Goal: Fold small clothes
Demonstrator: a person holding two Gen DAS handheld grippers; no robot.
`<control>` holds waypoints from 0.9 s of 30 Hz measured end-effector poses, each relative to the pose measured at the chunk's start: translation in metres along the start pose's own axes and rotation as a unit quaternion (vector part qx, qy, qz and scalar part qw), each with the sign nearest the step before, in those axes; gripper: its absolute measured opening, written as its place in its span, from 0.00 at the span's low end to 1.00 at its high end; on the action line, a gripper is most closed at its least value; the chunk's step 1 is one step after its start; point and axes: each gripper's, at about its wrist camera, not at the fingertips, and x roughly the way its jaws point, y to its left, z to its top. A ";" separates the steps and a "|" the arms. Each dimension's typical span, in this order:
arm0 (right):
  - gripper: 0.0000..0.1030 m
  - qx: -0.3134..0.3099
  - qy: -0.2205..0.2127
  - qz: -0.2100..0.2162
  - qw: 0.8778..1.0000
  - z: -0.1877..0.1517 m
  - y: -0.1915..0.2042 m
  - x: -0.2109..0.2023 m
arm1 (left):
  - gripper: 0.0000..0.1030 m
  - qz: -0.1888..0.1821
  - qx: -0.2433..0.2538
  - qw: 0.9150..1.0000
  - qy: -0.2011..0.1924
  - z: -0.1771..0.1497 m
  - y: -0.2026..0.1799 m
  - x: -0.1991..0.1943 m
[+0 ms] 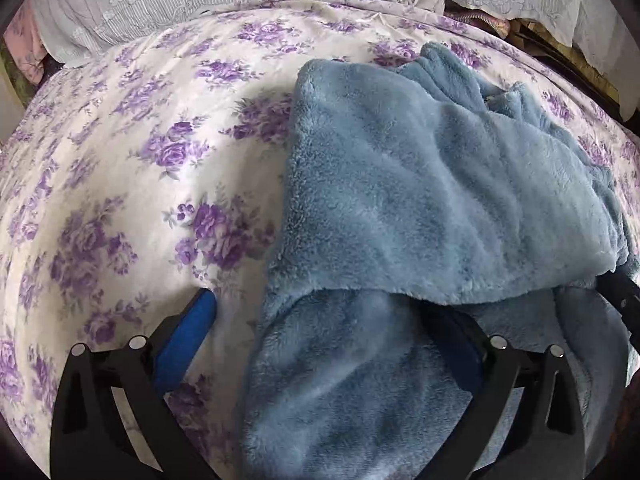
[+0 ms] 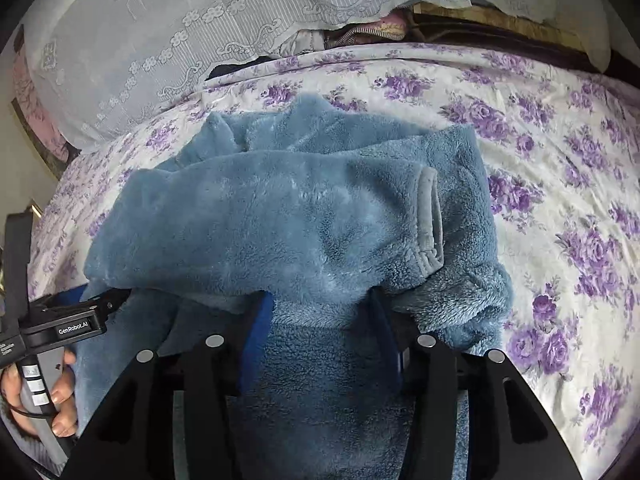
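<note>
A blue fleece garment (image 1: pixel 420 184) lies bunched on the flowered bed sheet (image 1: pixel 140 160), with one layer folded over the rest. My left gripper (image 1: pixel 320 308) is open and wide. Its left pad rests on the bare sheet, and its right finger is hidden under the fleece edge. In the right wrist view the same garment (image 2: pixel 300 220) shows a ribbed cuff (image 2: pixel 432 224) on the folded layer. My right gripper (image 2: pixel 322 312) is open, its fingertips tucked under the fold, with loose fleece between the pads. The left gripper's body (image 2: pixel 68 326) sits at the garment's left edge.
A white lace-trimmed cloth (image 2: pixel 160 20) covers the head of the bed, with other bedding and a wooden edge (image 2: pixel 500 20) behind it. A hand (image 2: pixel 60 396) grips the left tool's handle. Bare flowered sheet (image 2: pixel 560 160) spreads to the right of the garment.
</note>
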 end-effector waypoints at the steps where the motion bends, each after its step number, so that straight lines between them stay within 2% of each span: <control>1: 0.48 0.005 -0.007 0.002 1.000 0.000 -0.001 -0.006 | 0.95 -0.011 -0.006 1.000 0.001 -0.001 0.003 -0.005; 4: 0.49 0.021 -0.018 0.018 0.999 -0.004 -0.006 -0.027 | 0.95 -0.053 -0.027 0.998 0.002 -0.012 0.017 -0.024; 8: 0.50 0.023 -0.012 0.037 0.999 -0.023 -0.010 -0.046 | 0.95 -0.083 -0.032 0.996 0.009 -0.038 0.030 -0.044; 11: 0.50 0.030 0.001 0.034 0.999 -0.047 -0.019 -0.056 | 0.95 -0.067 -0.025 0.997 0.015 -0.066 0.036 -0.059; 13: 0.50 0.038 0.004 0.038 0.999 -0.061 -0.023 -0.069 | 0.95 -0.069 -0.020 0.997 0.022 -0.086 0.036 -0.067; 18: 0.52 0.041 -0.027 0.047 0.998 -0.088 -0.028 -0.112 | 0.95 -0.081 0.011 0.996 0.035 -0.134 0.027 -0.093; 23: 0.53 0.054 -0.032 0.050 0.997 -0.121 -0.041 -0.131 | 0.95 -0.074 0.033 0.996 0.039 -0.164 0.014 -0.106; 27: 0.53 0.077 -0.014 0.061 0.995 -0.145 -0.056 -0.134 | 0.95 -0.106 0.015 0.993 0.039 -0.174 0.021 -0.110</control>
